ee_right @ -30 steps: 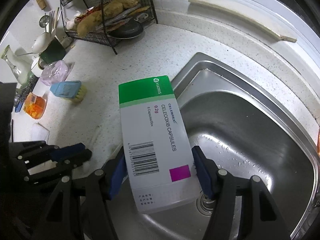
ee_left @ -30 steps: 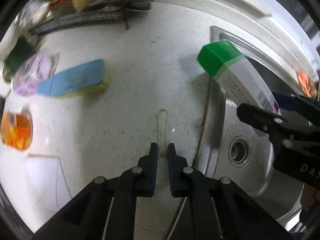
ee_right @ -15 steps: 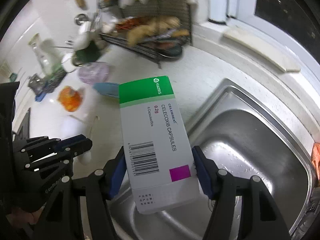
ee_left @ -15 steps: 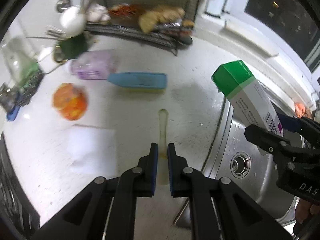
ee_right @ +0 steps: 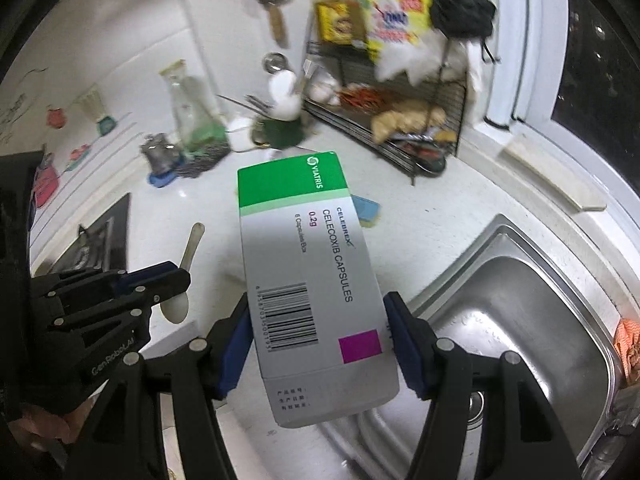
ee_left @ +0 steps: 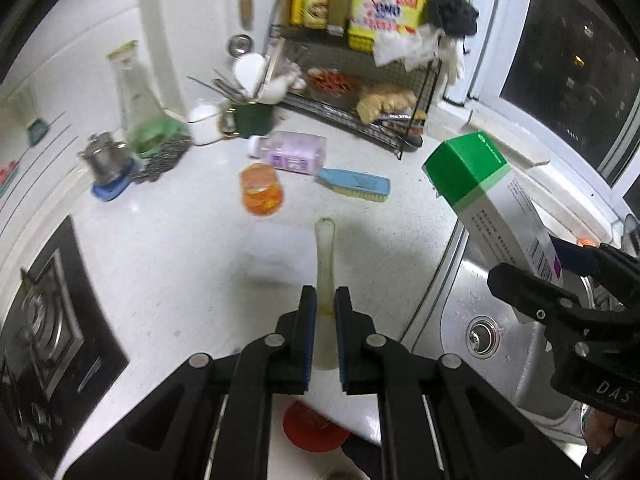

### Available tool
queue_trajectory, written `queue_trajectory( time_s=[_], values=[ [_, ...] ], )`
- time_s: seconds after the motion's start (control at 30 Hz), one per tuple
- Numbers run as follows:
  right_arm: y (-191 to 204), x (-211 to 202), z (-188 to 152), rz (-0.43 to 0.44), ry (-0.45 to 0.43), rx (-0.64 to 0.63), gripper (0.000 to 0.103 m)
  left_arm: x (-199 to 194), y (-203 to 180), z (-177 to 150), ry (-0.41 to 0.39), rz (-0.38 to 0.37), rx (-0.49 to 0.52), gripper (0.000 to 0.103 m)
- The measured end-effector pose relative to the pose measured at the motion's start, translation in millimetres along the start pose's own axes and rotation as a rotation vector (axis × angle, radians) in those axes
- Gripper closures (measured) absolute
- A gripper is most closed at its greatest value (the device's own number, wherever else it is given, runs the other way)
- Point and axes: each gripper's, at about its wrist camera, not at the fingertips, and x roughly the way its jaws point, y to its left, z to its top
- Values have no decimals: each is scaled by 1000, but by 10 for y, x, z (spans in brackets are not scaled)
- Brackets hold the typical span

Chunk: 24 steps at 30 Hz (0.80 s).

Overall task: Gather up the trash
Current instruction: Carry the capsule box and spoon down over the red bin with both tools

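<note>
Plastic spoon [ee_left: 326,264] clamped in left gripper [ee_left: 325,300], jaws nearly closed on its handle, held above white surface [ee_left: 180,280]; blue brush [ee_left: 356,185] and orange container [ee_left: 262,194] lie beyond. Right wrist view: medicine box [ee_right: 308,280] gripped on both sides by right gripper [ee_right: 320,336], jaws partly open around it, above sink [ee_right: 520,320] edge.

Left gripper [ee_left: 325,300]: black two-finger tool with blue pads, aimed steeply downward — jaws nearly together, pinching a pale translucent plastic spoon [ee_left: 326,256].
Right gripper [ee_right: 320,332]: same black build, also angled down — jaws spread wide, pads pressed on both sides of a white-and-green cardboard medicine box [ee_right: 308,264].
</note>
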Motion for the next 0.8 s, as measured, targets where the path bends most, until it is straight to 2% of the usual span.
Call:
queue_trajectory(
  time_s=[0.23,0.47,0.63,0.8],
  values=[
    [446,-399,-341,28,-47,-58,42,-621,174,-586,-50,30,-38,95],
    [782,-696,-769,43,-55,-98,42,-1064,273,-1245,-58,35,-78,95],
    [1016,-901,-1130,51,-42,-119,42,-1259,334,-1701,-42,29,-100,95],
    [1192,-935,-1458,61,9,-128,42,-1282,398,-2080,1,27,-132,95]
  ],
)
